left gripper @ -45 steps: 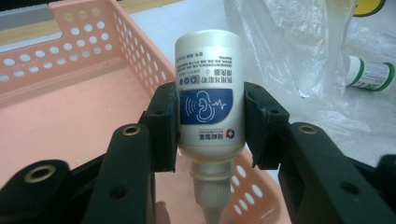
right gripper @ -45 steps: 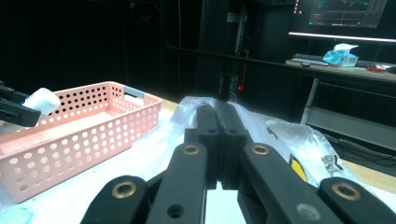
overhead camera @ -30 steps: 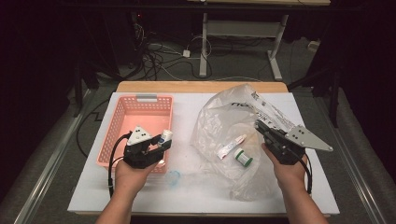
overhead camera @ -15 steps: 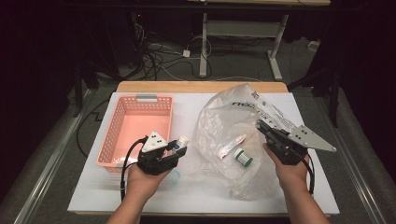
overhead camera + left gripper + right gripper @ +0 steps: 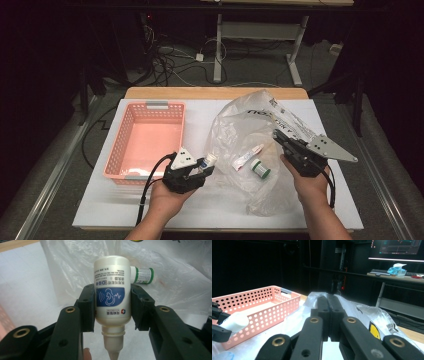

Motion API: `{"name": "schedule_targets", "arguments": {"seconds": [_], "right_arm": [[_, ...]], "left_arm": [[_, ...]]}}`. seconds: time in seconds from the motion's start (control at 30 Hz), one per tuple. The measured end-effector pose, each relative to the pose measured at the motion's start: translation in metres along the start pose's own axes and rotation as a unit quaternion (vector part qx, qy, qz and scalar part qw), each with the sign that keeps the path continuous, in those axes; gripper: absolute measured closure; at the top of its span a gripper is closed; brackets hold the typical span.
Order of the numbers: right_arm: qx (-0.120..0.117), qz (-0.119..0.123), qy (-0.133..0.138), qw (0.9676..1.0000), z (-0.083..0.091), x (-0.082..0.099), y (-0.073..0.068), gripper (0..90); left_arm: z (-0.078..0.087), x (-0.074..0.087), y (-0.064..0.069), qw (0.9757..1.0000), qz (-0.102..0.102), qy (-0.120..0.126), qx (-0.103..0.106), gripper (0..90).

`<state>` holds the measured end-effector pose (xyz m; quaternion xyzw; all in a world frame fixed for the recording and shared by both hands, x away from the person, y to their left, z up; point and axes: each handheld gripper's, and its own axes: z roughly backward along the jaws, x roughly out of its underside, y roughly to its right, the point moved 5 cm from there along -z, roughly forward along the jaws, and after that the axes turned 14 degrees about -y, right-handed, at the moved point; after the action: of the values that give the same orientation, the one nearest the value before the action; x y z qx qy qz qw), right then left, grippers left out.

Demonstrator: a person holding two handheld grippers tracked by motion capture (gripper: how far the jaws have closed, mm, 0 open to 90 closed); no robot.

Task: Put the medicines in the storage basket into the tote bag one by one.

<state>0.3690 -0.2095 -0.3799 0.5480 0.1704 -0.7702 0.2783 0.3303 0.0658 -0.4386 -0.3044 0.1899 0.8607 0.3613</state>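
My left gripper is shut on a white squeeze bottle with a blue label, its nozzle pointing back toward the camera. It hovers between the pink basket and the clear plastic bag, at the bag's left edge. My right gripper is shut, pinching the bag's film at its right side and holding it raised; in the right gripper view the jaws meet with plastic bunched at their tips. Inside the bag lie a small tube and a green-capped jar.
The basket sits empty on the left of the white tabletop. A wooden strip borders the far edge. Cables and a desk frame stand on the dark floor behind. The green-banded jar lies just beyond the held bottle.
My left gripper has carried the white bottle rightward, from the basket's front edge to the bag's left side. The right gripper and the bag have stayed put.
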Motion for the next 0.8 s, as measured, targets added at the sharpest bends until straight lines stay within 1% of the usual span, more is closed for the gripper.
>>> {"name": "schedule_targets", "arguments": {"seconds": [0.23,0.27,0.4,0.53,0.63,0.73,0.8], "right_arm": [[-0.002,0.006,-0.003,1.0000,-0.001,0.001,-0.002,90.0],[-0.003,0.004,-0.005,1.0000,-0.001,0.001,-0.003,90.0],[-0.007,0.010,-0.004,0.9999,-0.002,-0.001,-0.005,90.0],[-0.009,0.008,-0.004,0.9999,-0.002,-0.001,-0.007,90.0],[-0.012,0.008,-0.006,0.9999,-0.002,-0.001,-0.008,90.0],[-0.014,0.011,-0.005,0.9998,-0.002,-0.003,-0.010,90.0],[-0.015,0.012,-0.005,0.9998,-0.002,-0.003,-0.011,90.0]], "left_arm": [[-0.008,-0.001,0.010,0.9999,-0.010,-0.007,0.009,57.9],[-0.009,-0.001,0.012,0.9999,-0.012,-0.008,0.009,57.9],[-0.011,-0.002,0.019,0.9996,-0.023,-0.009,0.011,57.8],[-0.015,-0.002,0.024,0.9994,-0.027,-0.014,0.015,57.9],[-0.018,-0.002,0.029,0.9991,-0.035,-0.017,0.016,57.8],[-0.022,-0.001,0.031,0.9990,-0.033,-0.024,0.020,57.9],[-0.024,-0.003,0.031,0.9990,-0.032,-0.022,0.021,57.9]]}}
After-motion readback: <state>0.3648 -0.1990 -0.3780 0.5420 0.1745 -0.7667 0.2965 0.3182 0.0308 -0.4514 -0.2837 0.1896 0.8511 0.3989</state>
